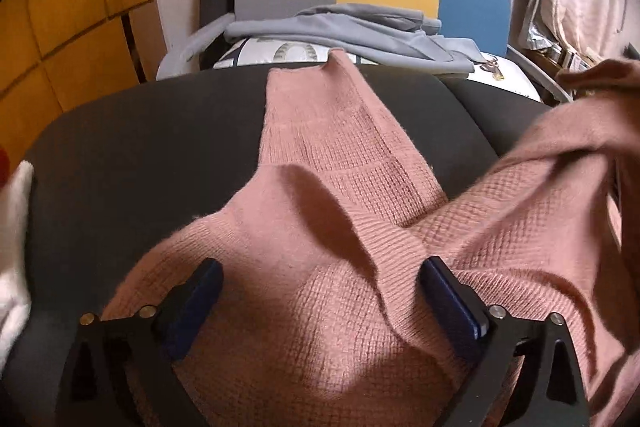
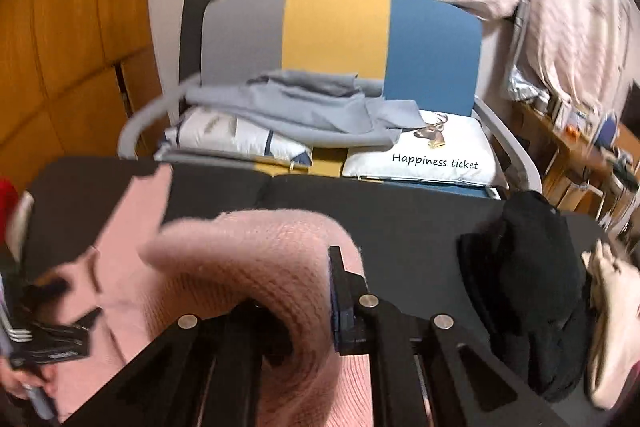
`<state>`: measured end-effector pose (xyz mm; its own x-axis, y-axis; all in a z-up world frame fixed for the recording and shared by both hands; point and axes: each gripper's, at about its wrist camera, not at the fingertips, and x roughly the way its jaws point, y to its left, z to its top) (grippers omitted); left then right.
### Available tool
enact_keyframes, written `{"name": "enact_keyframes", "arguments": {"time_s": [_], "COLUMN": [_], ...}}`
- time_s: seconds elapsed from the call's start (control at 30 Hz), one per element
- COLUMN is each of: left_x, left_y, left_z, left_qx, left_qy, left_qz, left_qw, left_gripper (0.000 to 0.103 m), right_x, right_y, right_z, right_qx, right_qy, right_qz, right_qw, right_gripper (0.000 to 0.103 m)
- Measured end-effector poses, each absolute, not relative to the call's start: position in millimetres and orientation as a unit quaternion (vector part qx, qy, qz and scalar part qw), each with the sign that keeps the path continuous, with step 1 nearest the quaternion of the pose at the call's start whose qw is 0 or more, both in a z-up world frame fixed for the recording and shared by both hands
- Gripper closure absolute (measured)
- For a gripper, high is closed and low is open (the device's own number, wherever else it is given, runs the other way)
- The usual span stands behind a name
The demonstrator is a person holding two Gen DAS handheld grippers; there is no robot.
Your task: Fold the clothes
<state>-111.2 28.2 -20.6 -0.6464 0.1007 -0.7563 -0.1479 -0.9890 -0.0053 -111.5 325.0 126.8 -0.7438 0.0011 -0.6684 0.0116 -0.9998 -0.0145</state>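
A pink knit sweater lies on a dark grey table, one sleeve stretched toward the far edge. My left gripper is open just above the sweater's body, its blue pads on either side of a raised fold. My right gripper is shut on a bunched part of the pink sweater and holds it lifted above the table. That lifted part shows at the right in the left wrist view. The left gripper shows at the lower left of the right wrist view.
A black garment and a cream one lie at the table's right. Behind the table stands a grey-yellow-blue chair with a grey garment and cushions. White cloth lies at the left edge.
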Motion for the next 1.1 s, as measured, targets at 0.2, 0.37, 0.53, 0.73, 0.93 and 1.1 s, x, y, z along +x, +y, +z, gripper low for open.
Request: {"name": "enact_keyframes", "arguments": {"time_s": [0.2,0.37,0.53,0.73,0.93,1.1], "left_x": [-105.9,-105.1,-102.7,-98.9,-104.0,-110.4], "left_y": [31.3,29.5,23.2,12.9,6.7,5.6], "left_z": [-20.6,-19.9,-16.6,-8.9,7.3,-13.6], "left_qx": [-0.402,-0.405,-0.416,-0.433,-0.42,-0.437], "left_qy": [0.043,0.047,0.038,0.008,0.056,0.154], "left_qz": [0.911,0.91,0.907,0.9,0.905,0.886], "left_qw": [0.075,0.071,0.055,0.048,0.03,-0.01], "left_gripper": [0.0,0.0,0.0,0.0,0.0,0.0], "right_x": [-73.3,-50.1,-20.0,-1.2,-8.8,-25.8], "right_y": [356.2,409.0,451.1,460.9,440.0,421.6], "right_z": [116.6,84.7,80.0,86.3,56.8,22.5], "right_qx": [0.371,0.392,0.374,0.378,0.431,0.474], "right_qy": [-0.042,-0.149,-0.163,-0.144,-0.147,-0.14], "right_qz": [-0.928,-0.907,-0.907,-0.909,-0.888,-0.868], "right_qw": [-0.015,-0.042,-0.107,-0.102,-0.063,-0.051], "right_gripper": [0.092,0.088,0.095,0.09,0.072,0.089]}}
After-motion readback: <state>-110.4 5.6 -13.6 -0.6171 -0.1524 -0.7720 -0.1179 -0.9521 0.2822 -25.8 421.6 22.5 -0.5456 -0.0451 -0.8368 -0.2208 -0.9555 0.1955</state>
